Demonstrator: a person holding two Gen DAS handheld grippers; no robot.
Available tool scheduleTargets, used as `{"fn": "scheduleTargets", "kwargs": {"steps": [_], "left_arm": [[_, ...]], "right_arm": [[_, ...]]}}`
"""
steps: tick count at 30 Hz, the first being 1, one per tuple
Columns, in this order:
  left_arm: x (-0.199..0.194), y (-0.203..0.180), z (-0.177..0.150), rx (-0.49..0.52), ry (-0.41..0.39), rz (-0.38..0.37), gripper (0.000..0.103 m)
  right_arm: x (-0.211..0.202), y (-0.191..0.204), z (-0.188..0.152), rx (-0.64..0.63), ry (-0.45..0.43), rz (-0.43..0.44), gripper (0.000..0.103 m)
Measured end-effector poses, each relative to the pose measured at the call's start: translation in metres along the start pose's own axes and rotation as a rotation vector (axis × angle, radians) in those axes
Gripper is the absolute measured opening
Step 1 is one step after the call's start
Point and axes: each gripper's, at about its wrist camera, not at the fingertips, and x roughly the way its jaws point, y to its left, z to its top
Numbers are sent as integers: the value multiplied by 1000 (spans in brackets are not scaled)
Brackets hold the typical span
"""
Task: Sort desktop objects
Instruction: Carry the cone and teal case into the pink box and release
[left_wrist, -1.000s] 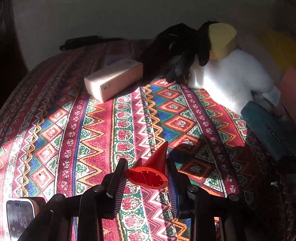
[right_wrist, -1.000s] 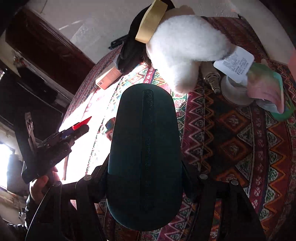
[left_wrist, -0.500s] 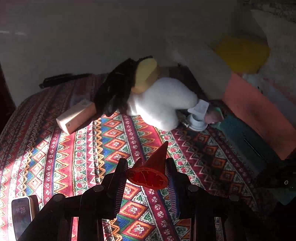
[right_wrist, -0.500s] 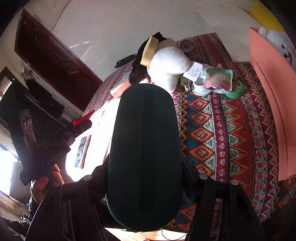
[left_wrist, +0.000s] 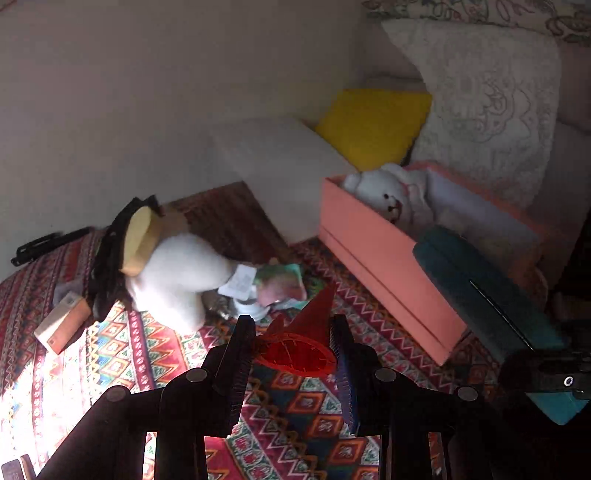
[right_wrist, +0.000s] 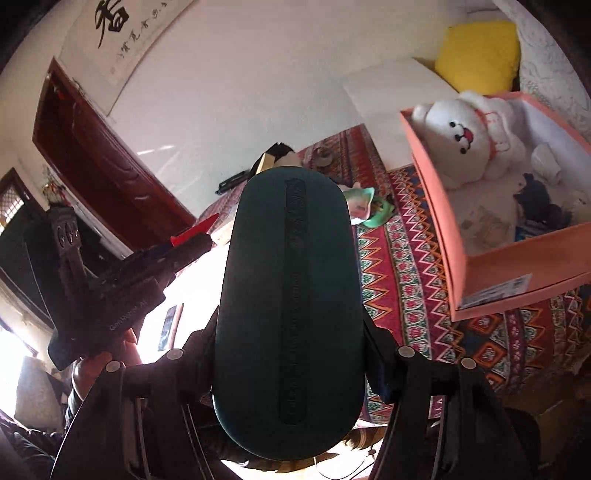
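Observation:
My left gripper is shut on a small red cone, held above the patterned cloth. My right gripper is shut on a dark teal case that fills the middle of the right wrist view; the same teal case shows at the right of the left wrist view, near the pink box. The open pink box stands at the right and holds a white plush bear and several small items. The left gripper with the cone's tip appears at the left of the right wrist view.
On the cloth lie a white plush toy with a yellow beak, a tan carton, a green-pink pouch and a black object. Behind the pink box are a yellow cushion and a lace pillow. A phone lies at the cloth's left.
Both grippers have risen and swung right with their objects. The pink box with the bear has come into view; the plush toy and carton now look farther away.

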Motion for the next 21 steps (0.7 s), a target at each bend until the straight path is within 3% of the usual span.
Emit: {"fn": "scheduleTargets", "kwargs": {"steps": [12, 18, 21], "left_arm": [[40, -117, 74, 172, -58, -164, 34], [93, -154, 115, 200, -43, -225, 34], [124, -159, 131, 190, -31, -236, 34]], "right_arm": [[-108, -77, 13, 117, -181, -159, 68], [-132, -115, 46, 129, -246, -267, 68], [-121, -139, 73, 133, -254, -307, 68]]}}
